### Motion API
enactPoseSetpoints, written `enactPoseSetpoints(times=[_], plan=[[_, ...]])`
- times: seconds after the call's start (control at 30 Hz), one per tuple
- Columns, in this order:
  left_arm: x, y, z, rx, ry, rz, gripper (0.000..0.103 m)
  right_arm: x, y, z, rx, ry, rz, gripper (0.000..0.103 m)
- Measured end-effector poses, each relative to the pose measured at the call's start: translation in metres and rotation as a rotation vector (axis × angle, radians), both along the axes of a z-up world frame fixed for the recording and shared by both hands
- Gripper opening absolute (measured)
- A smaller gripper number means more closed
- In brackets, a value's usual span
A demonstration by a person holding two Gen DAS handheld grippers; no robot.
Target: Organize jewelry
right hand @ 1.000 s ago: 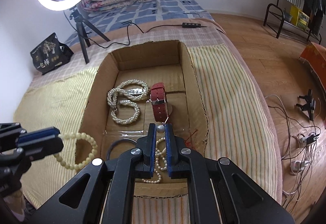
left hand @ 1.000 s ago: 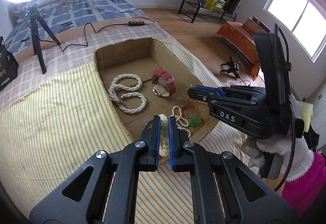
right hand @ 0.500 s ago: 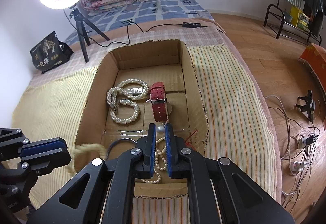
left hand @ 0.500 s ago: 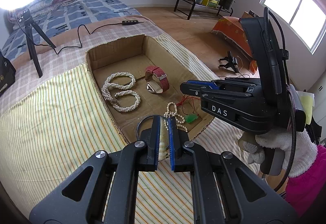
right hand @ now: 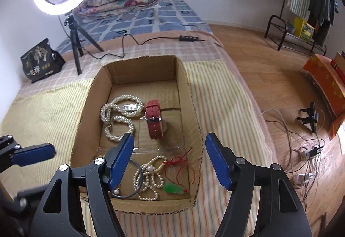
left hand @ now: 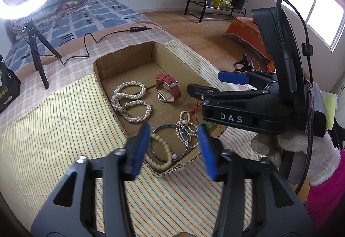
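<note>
From the left wrist, the left gripper (left hand: 174, 148) hangs over the near corner of the cardboard box (left hand: 127, 51) on the bed, its jaws spread wide and holding nothing; between and below them, on the box floor, the cream bead bracelet (left hand: 165, 156) lies curled across a dark bangle (left hand: 170, 143), with a thin pearl strand (left hand: 186, 127) just beyond. Its near end is partly hidden behind the left blue pad. The right gripper (left hand: 217, 84) reaches in from the right, covering a green pendant and most of a red cord. From the right wrist, the right gripper (right hand: 169, 158) also stands wide open and empty above the box (right hand: 140, 66), the pearl strand (right hand: 148, 178), red cord (right hand: 183, 161) and green pendant (right hand: 172, 188) lying between its jaws. The bangle (right hand: 138, 174) is mostly covered by the left finger, and the cream bracelet cannot be made out here.
</note>
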State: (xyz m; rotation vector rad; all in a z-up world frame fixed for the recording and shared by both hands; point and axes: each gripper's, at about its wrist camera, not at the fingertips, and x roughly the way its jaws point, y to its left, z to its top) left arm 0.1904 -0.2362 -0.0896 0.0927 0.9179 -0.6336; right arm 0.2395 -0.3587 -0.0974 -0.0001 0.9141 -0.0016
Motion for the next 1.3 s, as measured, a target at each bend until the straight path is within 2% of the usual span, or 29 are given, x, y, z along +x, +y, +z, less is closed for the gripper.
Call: enactPoseSetpoints(times=[0.07, 0.17, 0.27, 0.5, 1.07, 1.2, 1.3], plan=[[0.0, 0.001, 0.001, 0.001, -0.01, 0.012, 0.064, 0.001, 0.0, 0.001, -0.011, -0.005, -0.01, 0.069], [-0.001, 0.003, 0.003, 0.002, -0.017, 0.015, 0.065, 0.0, 0.0, 0.003, -0.015, -0.009, -0.016, 0.069], [-0.002, 0.004, 0.005, 0.004, -0.021, 0.024, 0.072, 0.0, 0.001, 0.006, -0.015, -0.012, -0.02, 0.07], [-0.012, 0.006, 0.013, 0.016, -0.05, 0.024, 0.073, -0.009, 0.009, 0.02, -0.032, -0.05, -0.019, 0.079], [-0.037, 0.028, 0.045, -0.015, -0.153, 0.067, 0.074, -0.041, 0.028, 0.065, -0.079, -0.181, -0.018, 0.079], [-0.041, 0.036, 0.054, -0.033, -0.189, 0.09, 0.083, -0.049, 0.031, 0.073, -0.1, -0.213, -0.023, 0.08], [-0.042, 0.041, 0.059, -0.041, -0.206, 0.105, 0.084, -0.054, 0.033, 0.077, -0.118, -0.234, -0.026, 0.08]])
